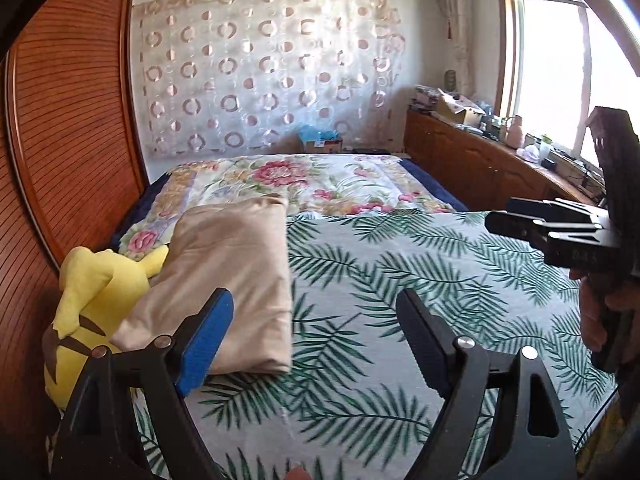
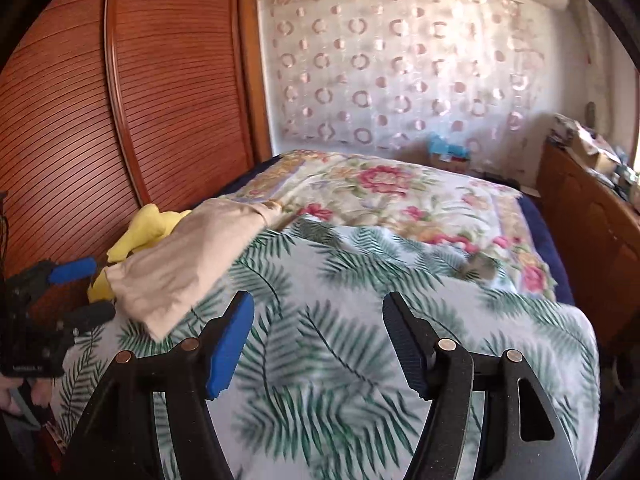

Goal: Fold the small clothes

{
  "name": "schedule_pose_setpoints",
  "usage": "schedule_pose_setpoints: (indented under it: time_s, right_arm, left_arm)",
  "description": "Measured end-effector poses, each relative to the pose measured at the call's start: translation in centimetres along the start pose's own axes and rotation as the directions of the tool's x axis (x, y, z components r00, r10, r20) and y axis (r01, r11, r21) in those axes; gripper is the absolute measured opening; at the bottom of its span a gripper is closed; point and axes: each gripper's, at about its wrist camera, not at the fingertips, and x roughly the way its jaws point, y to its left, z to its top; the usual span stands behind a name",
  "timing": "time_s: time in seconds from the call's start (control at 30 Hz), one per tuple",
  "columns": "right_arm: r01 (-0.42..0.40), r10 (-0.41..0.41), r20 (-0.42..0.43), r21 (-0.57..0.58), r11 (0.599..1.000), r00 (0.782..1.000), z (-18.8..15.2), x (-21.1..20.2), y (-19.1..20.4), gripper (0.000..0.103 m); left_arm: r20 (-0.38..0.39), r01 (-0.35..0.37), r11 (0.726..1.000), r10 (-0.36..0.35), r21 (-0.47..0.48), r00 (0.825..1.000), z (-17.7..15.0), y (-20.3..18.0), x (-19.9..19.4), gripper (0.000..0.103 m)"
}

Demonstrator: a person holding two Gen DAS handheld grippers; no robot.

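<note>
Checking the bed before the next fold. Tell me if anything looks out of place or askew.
Nothing is spilled or damaged. The folded beige cloth lies at the bed's left edge, partly leaning on the yellow plush toy rather than flat on the leaf-print sheet. Both grippers are open and empty.

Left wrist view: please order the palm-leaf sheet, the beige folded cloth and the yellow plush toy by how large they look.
1. palm-leaf sheet, clearly the largest.
2. beige folded cloth.
3. yellow plush toy, smallest, though part is hidden behind the cloth and the left hand-held gripper, so its true size is unsure.
</note>
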Motion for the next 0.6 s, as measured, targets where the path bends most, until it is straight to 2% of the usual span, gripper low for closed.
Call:
schedule_pose_setpoints:
  time_s: [0.27,0.5,0.6]
  right_arm:
    - [0.085,-0.088,0.049,0.053,0.995,0.995,-2.8,-7.4,1.5,0.069]
    - [0.139,-0.148,0.110,0.083,0.987,0.983,-3.8,-12.9,3.3,0.069]
    - [0.152,-0.164,0.138,0.090,0.984,0.977,-4.2,-14.9,4.1,0.074]
  left_arm:
    - [0.039,0.002,1.000,-0.003,0.020,0.999,0.8,-3.1,-2.4,0.084]
    - [0.092,-0.035,0.999,0.033,0.028,0.995,2.6,-4.7,-4.6,0.084]
    - [0.115,-0.042,0.999,0.040,0.015,0.993,3.2,-4.9,-5.5,0.084]
